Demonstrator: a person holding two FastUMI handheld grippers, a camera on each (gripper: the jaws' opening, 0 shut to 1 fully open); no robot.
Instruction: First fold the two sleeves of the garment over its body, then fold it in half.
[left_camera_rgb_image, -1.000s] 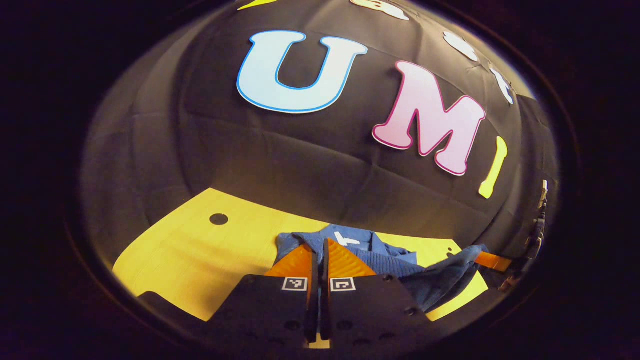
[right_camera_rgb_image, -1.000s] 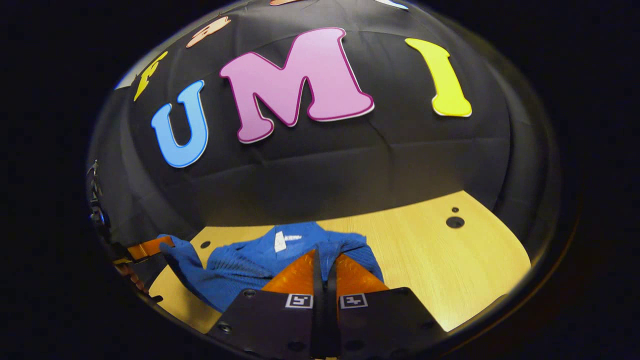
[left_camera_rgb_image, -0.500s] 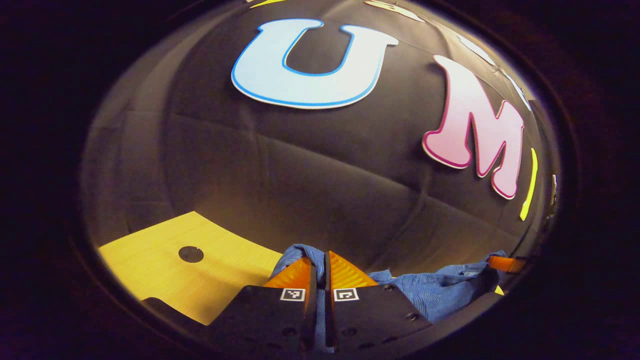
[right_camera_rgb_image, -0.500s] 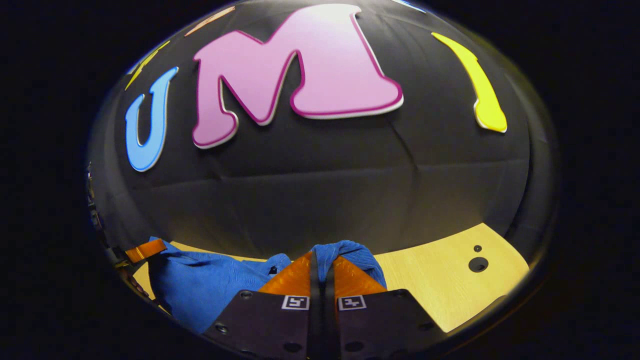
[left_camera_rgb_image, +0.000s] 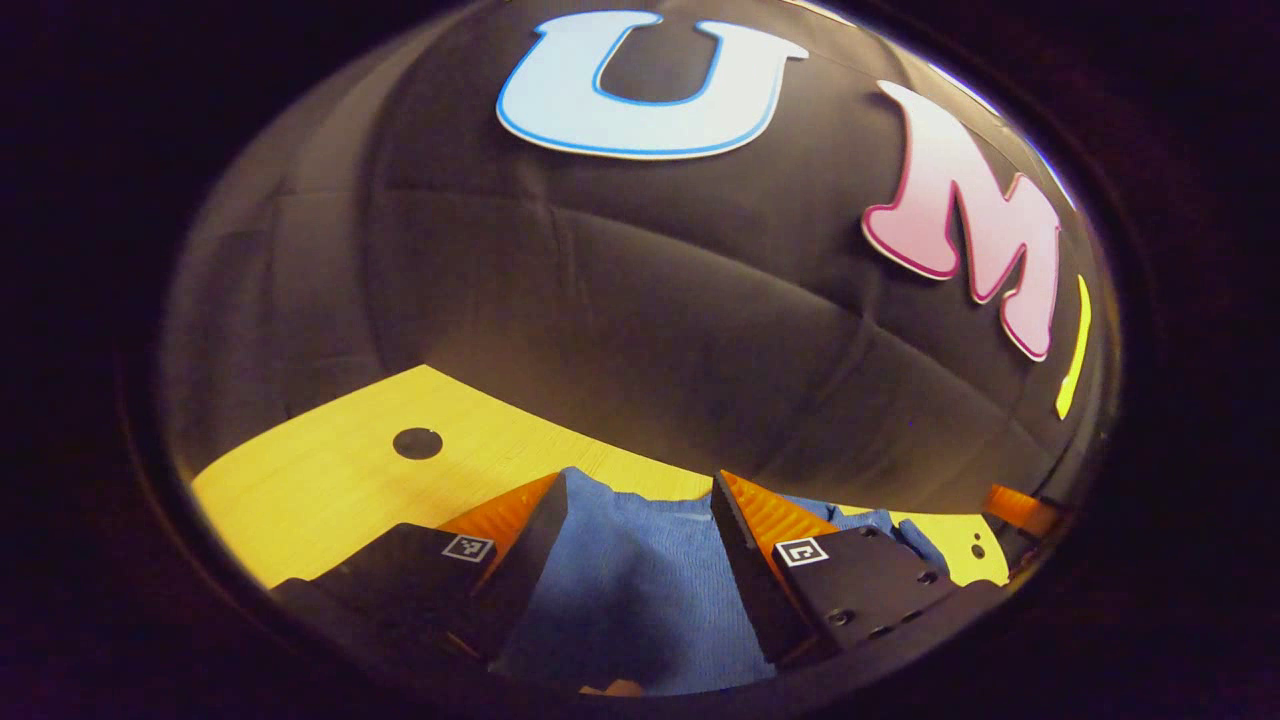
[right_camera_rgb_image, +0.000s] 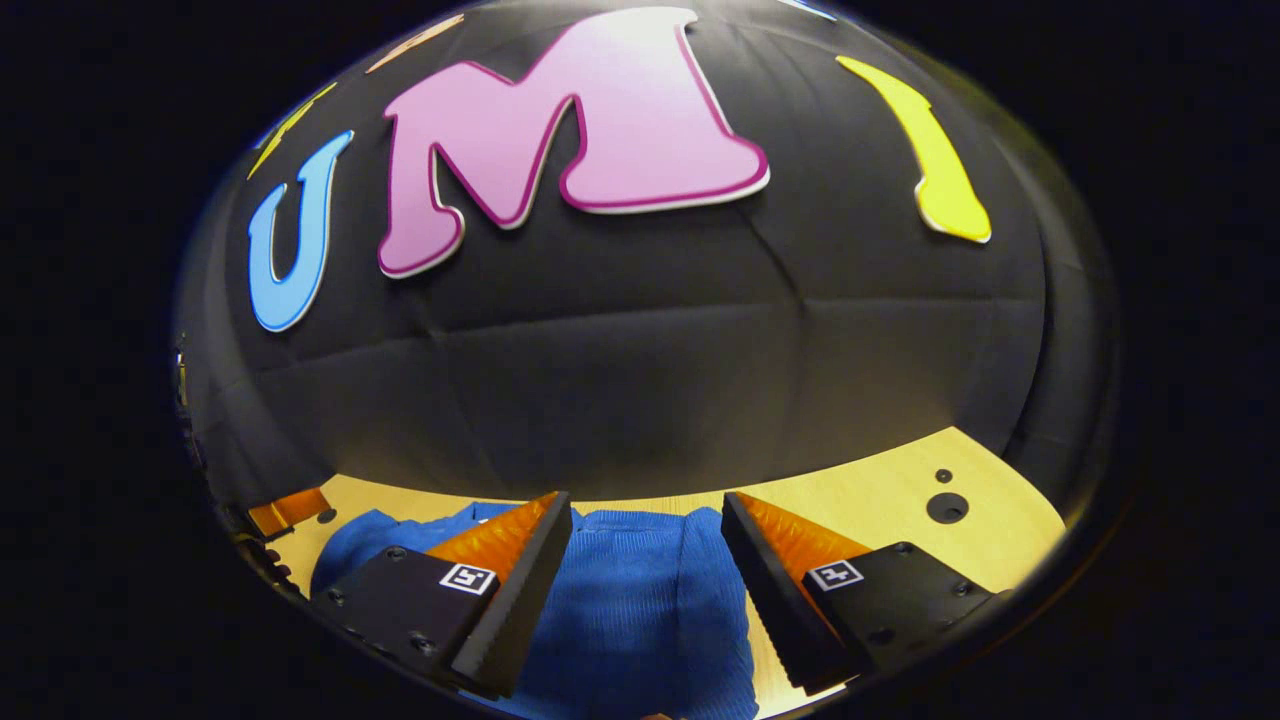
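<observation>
On the wooden table (left_camera_rgb_image: 330, 480), at about six o'clock in both gripper views, the blue knitted garment (left_camera_rgb_image: 640, 590) is lying flat and spreading between the fingers. Starting at the left, the left gripper (left_camera_rgb_image: 640, 500) is hovering with its jaws standing wide apart, nothing pinched, the cloth showing in the gap below them. At four o'clock in the left gripper view, a finger of the right gripper is peeking in at the rim, beside a far edge of the garment near a small hole in the table. Moving right, the right gripper (right_camera_rgb_image: 648, 512) is likewise gaping wide over the blue knit (right_camera_rgb_image: 640, 610), gripping nothing; at eight o'clock in its view a finger of the left gripper is poking in by the garment's far side.

Judging from the open jaws and the flat-lying cloth, a fold is probably just being laid down and let go. To do this well, both grippers should be lifting straight up and clear so the fingers are not snagging the loose knit, keeping the two sides level, and checking that the edges are lining up before any further fold.
</observation>
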